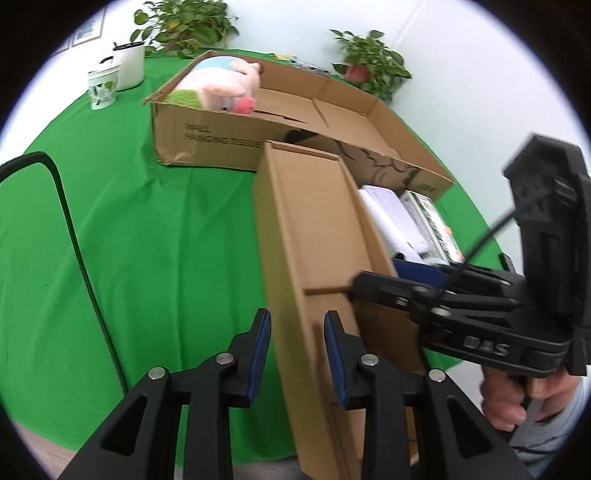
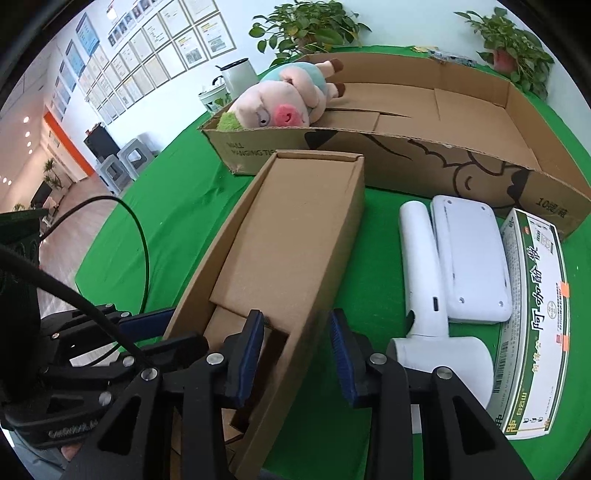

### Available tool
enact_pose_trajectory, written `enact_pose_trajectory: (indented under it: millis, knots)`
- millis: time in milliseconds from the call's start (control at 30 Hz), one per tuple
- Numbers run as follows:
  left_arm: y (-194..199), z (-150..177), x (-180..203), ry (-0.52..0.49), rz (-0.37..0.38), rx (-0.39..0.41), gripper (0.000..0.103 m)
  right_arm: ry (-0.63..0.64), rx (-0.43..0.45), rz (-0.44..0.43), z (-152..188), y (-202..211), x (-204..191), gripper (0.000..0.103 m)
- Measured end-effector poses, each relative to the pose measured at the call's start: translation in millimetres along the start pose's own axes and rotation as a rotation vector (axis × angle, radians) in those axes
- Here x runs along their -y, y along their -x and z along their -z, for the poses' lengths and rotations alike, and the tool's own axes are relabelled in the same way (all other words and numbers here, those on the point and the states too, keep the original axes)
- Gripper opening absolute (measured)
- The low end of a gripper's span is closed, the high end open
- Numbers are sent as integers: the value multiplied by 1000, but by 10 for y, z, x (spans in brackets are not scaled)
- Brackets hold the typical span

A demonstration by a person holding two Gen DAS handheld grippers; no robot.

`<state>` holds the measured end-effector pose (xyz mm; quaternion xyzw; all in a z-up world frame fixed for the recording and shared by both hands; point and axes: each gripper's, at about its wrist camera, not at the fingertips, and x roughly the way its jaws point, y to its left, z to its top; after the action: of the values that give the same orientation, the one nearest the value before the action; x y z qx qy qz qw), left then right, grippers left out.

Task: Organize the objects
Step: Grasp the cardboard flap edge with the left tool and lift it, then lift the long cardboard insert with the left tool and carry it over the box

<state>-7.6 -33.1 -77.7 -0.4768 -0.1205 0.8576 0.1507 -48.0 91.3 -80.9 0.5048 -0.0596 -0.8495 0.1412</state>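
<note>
A long narrow open cardboard box (image 1: 314,236) (image 2: 291,240) lies on the green table between my grippers. My left gripper (image 1: 297,347) straddles its left wall, jaws open. My right gripper (image 2: 297,347) straddles its right wall, jaws open; it shows from the side in the left wrist view (image 1: 373,288). A large shallow cardboard tray (image 1: 207,136) (image 2: 480,110) behind holds a pink plush pig (image 1: 221,83) (image 2: 284,99). A white handheld device (image 2: 424,280), a white flat case (image 2: 469,258) and a green-and-white medicine box (image 2: 535,332) lie right of the narrow box.
Two white cups (image 1: 116,74) stand at the table's back left. Potted plants (image 1: 373,62) (image 2: 306,26) stand along the back edge. A black cable (image 1: 74,240) crosses the green cloth on the left. The table edge is close below my grippers.
</note>
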Motion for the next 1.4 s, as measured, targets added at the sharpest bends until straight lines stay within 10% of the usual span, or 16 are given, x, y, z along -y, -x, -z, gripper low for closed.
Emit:
enact_pose_trajectory:
  millis: [733, 1400]
  knots:
    - [-78, 80, 117, 7, -80, -4, 18, -35, 7, -18, 286, -27, -103, 24]
    - [284, -185, 447, -25, -122, 208, 15, -34, 206, -21, 169, 467, -55, 18]
